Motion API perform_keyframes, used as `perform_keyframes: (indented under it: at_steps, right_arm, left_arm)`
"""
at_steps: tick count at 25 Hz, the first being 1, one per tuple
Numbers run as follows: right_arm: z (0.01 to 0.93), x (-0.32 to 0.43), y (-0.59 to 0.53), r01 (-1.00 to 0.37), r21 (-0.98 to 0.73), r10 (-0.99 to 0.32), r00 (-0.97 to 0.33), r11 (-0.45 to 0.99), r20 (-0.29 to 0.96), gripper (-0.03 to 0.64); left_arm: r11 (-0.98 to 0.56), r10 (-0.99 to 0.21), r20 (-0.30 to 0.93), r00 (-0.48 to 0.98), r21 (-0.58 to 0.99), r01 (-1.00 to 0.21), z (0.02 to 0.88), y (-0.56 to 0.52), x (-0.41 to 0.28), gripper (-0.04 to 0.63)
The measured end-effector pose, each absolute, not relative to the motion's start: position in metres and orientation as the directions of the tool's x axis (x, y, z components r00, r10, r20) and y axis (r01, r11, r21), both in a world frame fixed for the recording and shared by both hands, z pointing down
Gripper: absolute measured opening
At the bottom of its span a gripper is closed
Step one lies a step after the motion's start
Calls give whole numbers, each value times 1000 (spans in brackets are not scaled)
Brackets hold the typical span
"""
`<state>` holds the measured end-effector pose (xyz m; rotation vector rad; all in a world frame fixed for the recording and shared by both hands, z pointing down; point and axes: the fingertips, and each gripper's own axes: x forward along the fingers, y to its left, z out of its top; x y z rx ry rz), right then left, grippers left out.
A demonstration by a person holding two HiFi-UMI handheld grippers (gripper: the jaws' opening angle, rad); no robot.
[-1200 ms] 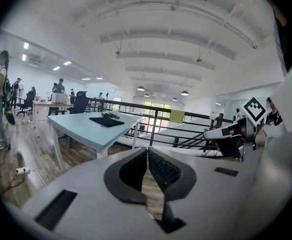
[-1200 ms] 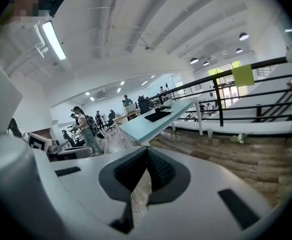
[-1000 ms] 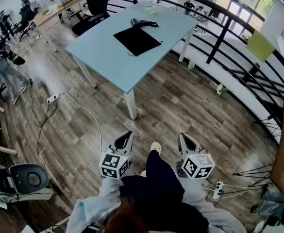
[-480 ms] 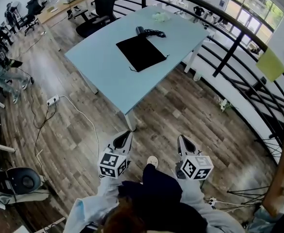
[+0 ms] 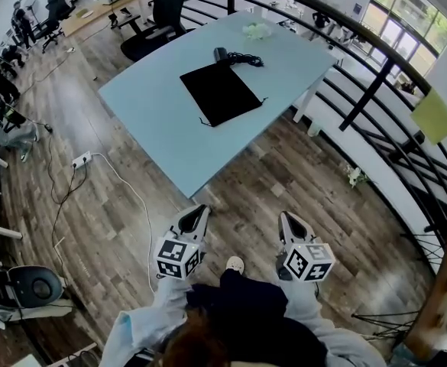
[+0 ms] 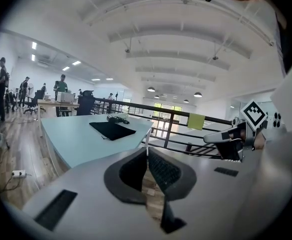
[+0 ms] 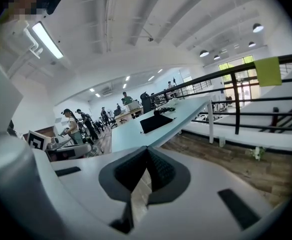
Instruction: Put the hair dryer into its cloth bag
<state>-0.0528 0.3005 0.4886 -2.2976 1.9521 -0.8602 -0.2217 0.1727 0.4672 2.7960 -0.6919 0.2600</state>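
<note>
Left gripper (image 5: pixel 195 215) fingers pressed together, empty. Right gripper (image 5: pixel 289 223) same, empty. Both over wood floor (image 5: pixel 116 212), apart from table (image 5: pixel 150 121). Hair dryer (image 5: pixel 221 53) lies on table, just beside flat black bag (image 5: pixel 220 93).

Head view: bright, even daylight. Windows (image 5: pixel 406 6) at upper right washed pale. Table (image 5: pixel 150 105) evenly lit, no hard glare; shadows faint and soft. Cloth bag (image 5: pixel 220 94) reads flat black, no texture. Strong fisheye: railing (image 5: pixel 376 75) bows, frame edges stretched.

Left gripper view: round image, black corners. Ceiling lamps (image 6: pixel 197 94) show as small bright spots. Distance sharp, near foreground soft.

Right gripper view: strip light (image 7: pixel 47 40) at upper left glares white. Heavy dark vignette at left edge and corners. Straight lines curve toward rim.
</note>
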Motion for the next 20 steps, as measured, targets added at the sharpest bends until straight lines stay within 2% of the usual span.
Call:
perform_keyframes:
  at_steps: [9,20]
  right_arm:
    - [493,-31,293,-913,-357,-923,53,-201,382,6]
    - [507,-32,316,-885,-390,-911,84,-254,404,6]
  left_arm:
    - [-853,-448,220,867,185,-488,467,171,-200,23]
    - [-876,-409,259,875,158,-456,479,189,-190,23]
